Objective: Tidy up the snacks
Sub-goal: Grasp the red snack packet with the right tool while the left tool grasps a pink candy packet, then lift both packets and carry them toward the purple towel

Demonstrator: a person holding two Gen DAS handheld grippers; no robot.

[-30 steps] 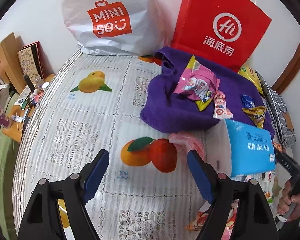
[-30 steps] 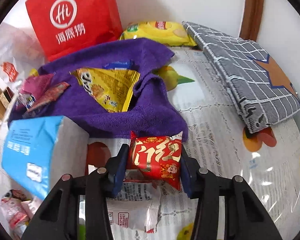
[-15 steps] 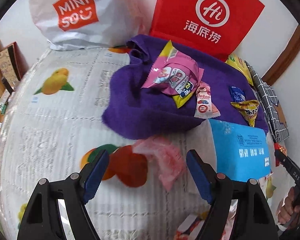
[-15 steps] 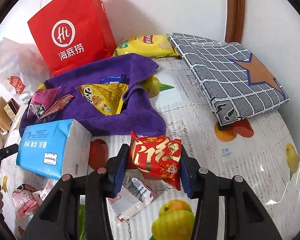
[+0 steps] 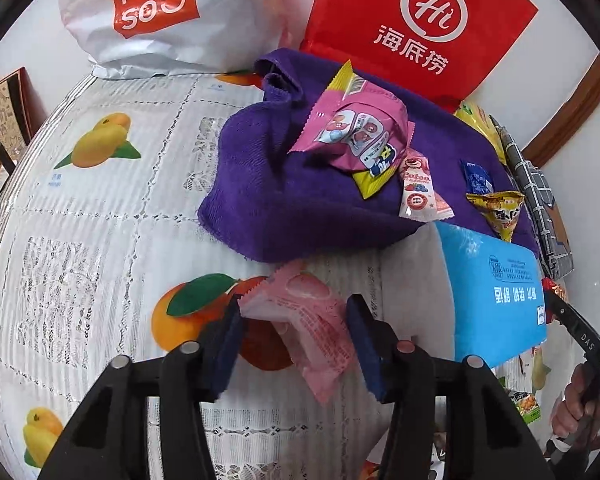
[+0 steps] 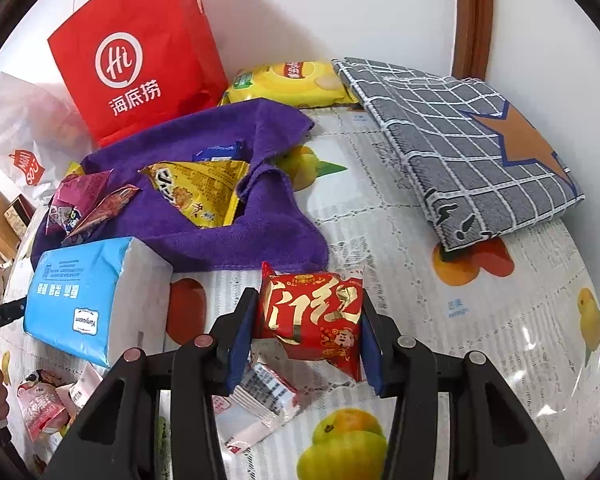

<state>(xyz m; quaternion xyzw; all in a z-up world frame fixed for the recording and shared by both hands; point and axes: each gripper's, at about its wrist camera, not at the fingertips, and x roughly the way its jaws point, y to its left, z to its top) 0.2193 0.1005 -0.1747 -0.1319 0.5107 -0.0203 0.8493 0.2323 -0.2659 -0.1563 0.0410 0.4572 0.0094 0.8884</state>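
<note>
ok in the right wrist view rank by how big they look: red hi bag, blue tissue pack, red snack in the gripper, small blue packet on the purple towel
1. red Hi bag
2. blue tissue pack
3. red snack, though nearness to the camera inflates it
4. small blue packet

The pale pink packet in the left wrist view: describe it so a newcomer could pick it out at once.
Find the purple towel in front of the red paper bag. Just below its near edge, on the fruit-print tablecloth left of the blue tissue pack, lies the pale pink packet. It alone lies off the towel, between the left gripper's jaws, which have just been closing.
</note>
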